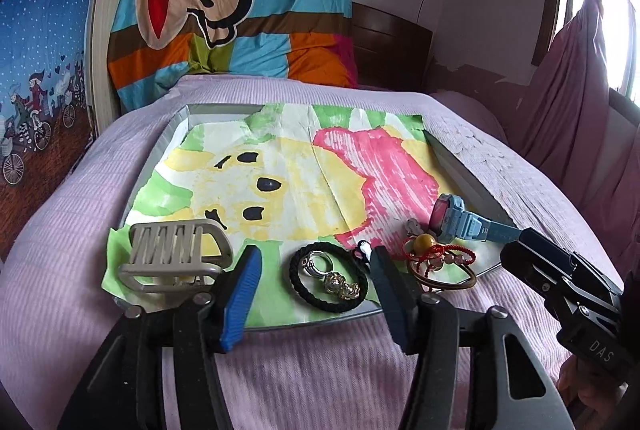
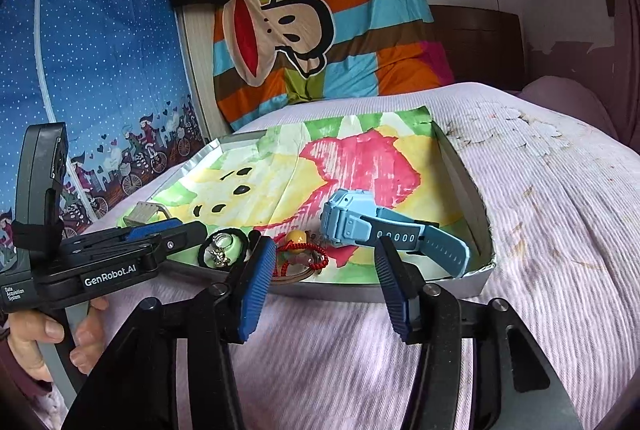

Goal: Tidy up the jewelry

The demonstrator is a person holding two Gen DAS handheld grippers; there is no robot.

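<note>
A: Your left gripper [image 1: 316,294] is hanging with its jaws spread and nothing between them, just short of the tray's near rim [image 1: 340,318]. The black braided hair tie [image 1: 329,278] is lying right ahead of it, just inside that rim, with a metal ring and charm [image 1: 340,286] resting in its loop.

B: And the other one?

A: Your right gripper [image 2: 326,282] is also gaping wide and empty, facing the blue watch [image 2: 360,226], which is sitting on the painted paper [image 1: 280,166] near the tray's right wall. The red cord bracelet with the yellow bead [image 2: 298,237] is lying between the tie and the watch.

B: Handling?

A: The tie is looking soft and light; I'd pinch its braid. The watch seems stiffer; try the case or the strap beside it. The charm may slip. The beige rack [image 1: 176,258] is standing at the tray's near left corner. You're getting open room toward the tray's far side; mind the low walls.
</note>
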